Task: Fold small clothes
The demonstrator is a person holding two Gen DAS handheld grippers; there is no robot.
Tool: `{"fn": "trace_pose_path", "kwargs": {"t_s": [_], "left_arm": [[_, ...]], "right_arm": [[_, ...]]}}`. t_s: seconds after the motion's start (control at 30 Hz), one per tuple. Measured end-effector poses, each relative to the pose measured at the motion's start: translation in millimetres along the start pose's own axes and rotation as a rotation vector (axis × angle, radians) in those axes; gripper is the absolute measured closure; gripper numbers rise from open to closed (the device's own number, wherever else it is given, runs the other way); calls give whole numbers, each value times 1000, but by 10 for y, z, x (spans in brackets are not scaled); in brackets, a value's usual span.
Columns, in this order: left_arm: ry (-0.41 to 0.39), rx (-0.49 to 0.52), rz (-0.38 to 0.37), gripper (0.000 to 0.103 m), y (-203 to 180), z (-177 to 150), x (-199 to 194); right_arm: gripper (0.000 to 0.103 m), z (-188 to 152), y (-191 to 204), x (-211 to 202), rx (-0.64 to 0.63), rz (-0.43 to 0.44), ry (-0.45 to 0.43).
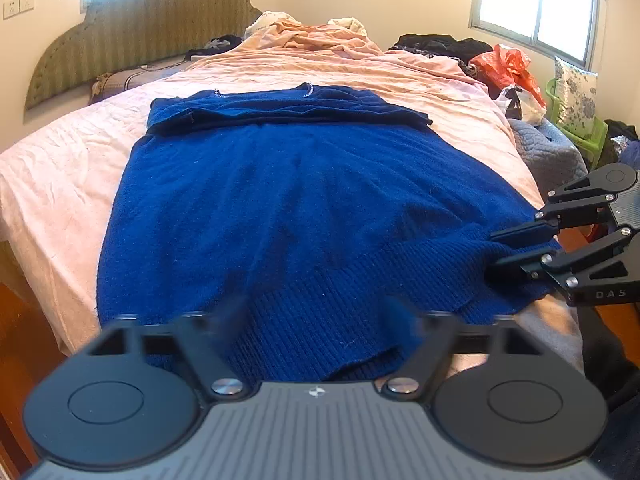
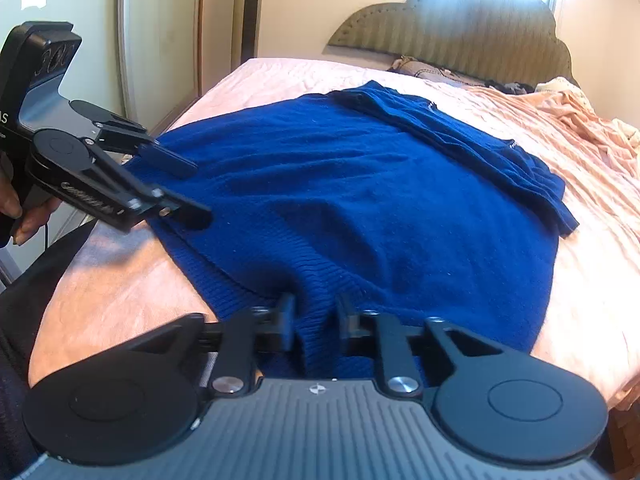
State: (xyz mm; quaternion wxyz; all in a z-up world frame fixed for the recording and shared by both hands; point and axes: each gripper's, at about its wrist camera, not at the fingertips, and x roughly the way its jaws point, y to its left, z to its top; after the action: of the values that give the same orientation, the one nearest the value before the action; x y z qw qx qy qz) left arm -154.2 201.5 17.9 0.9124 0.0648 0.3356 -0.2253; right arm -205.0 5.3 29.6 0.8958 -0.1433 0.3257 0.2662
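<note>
Lying between both tongs (image 2: 314, 320): blue sweater (image 1: 288, 200) hem.

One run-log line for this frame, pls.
stage: hem pickup | item: blue sweater flat on bed, sleeves folded in | left gripper: open at hem corner | right gripper: open around hem

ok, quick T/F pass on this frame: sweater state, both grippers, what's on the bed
1. The blue sweater lies spread on the pink bedsheet. True.
2. Its sleeves hang off the bed's sides. False: they are folded across the chest, near the collar.
3. The right gripper has the ribbed hem between its fingers. True, though the jaws are not fully closed.
4. The left gripper is shut on the collar. False: it is open, at the hem end.
5. An orange plastic bag sits at the bed's far right. True.
</note>
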Motion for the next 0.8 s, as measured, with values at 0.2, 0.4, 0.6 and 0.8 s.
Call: {"fn": "trace_pose_path", "kwargs": {"t_s": [0.2, 0.4, 0.6, 0.8], "left_arm": [[1, -7, 8, 72, 29, 13, -29], [-6, -10, 4, 95, 53, -3, -96], [-54, 13, -15, 100, 45, -10, -332], [-9, 16, 2, 101, 136, -129, -369]], "right_arm": [[97, 10, -63, -35, 47, 0, -20], [97, 5, -50, -104, 55, 25, -20], [97, 17, -51, -288, 55, 67, -34], [97, -98, -59, -245, 19, 57, 40]]}}
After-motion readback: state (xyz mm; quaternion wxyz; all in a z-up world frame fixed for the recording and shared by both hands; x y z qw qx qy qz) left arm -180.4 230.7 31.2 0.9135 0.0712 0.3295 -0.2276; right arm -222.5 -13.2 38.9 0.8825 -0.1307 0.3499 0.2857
